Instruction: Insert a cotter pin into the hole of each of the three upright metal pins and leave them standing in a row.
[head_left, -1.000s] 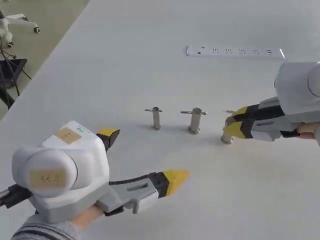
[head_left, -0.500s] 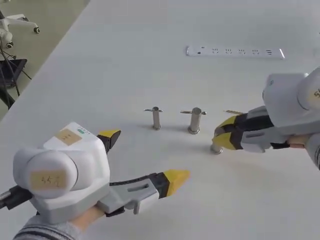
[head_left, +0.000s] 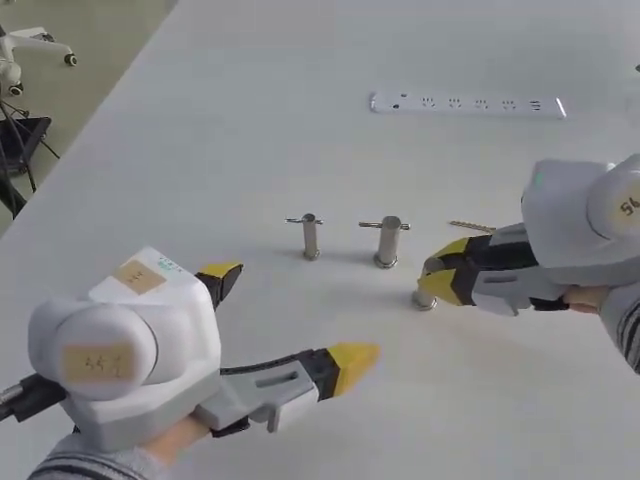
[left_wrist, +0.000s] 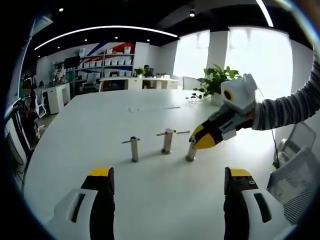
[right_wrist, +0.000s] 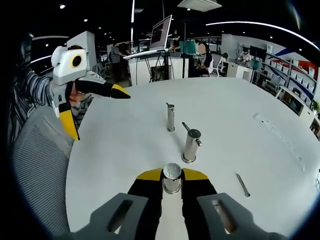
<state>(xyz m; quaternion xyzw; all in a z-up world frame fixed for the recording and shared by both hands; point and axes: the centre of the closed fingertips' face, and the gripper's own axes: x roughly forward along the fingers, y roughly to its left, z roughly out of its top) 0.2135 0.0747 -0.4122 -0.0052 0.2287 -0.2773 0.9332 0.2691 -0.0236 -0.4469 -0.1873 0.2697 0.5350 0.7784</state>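
Observation:
Two upright metal pins (head_left: 310, 237) (head_left: 387, 242) stand side by side mid-table, each with a cotter pin through its top. They also stand in the right gripper view (right_wrist: 171, 117) (right_wrist: 190, 145). My right gripper (head_left: 432, 280) is shut on the third metal pin (head_left: 424, 299), upright, its base at the table, nearer me than the row. No cotter pin crosses its top (right_wrist: 172, 171). A loose cotter pin (head_left: 470, 226) lies flat beyond my right gripper. My left gripper (head_left: 285, 313) hovers open at the near left, with nothing between its fingers (left_wrist: 101, 172).
A white power strip (head_left: 467, 103) lies far back on the white table (head_left: 250, 130). Office chairs and floor show past the table's left edge. Desks, shelves and people fill the room behind in the gripper views.
My right gripper has moved left and toward me, carrying the third metal pin out of line with the other two. The left gripper has stayed put and open.

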